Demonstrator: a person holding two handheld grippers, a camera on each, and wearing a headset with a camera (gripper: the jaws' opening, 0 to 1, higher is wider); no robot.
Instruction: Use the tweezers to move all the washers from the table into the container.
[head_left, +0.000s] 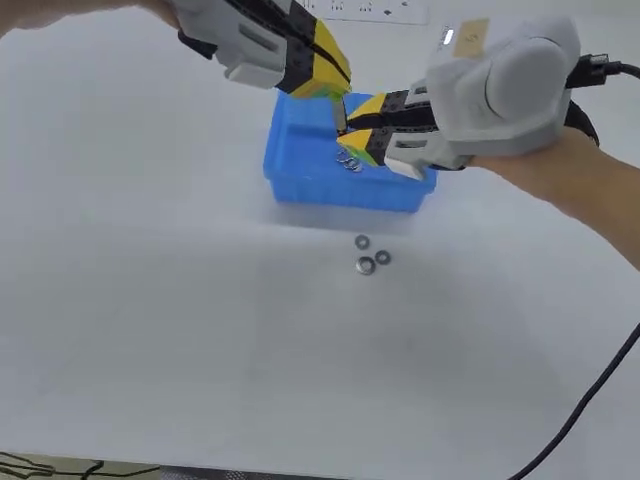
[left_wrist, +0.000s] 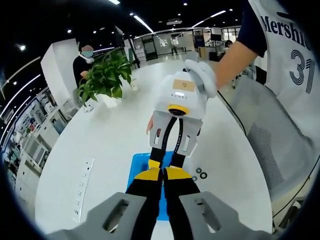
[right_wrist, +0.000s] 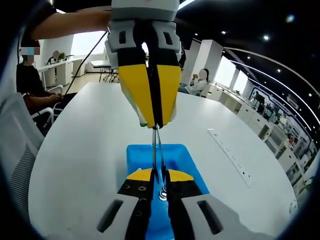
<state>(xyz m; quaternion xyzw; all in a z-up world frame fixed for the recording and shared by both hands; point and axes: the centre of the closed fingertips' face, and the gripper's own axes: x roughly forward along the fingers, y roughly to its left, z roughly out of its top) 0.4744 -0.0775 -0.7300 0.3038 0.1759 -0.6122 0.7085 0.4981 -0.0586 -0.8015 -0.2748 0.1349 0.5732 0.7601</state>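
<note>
Your two grippers meet over the blue plastic container (head_left: 340, 192).
Left gripper (head_left: 333, 90) clamps thin metal tweezers (right_wrist: 156, 145); right gripper (head_left: 352, 135) jaws pinch their prongs together. Three flat round washers (head_left: 365, 264) lie on the smooth white table (head_left: 180, 330) nearby.

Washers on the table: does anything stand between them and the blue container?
Nothing visible does. The three washers lie on bare table close before the blue container; only the container's own front wall rises between them.
</note>
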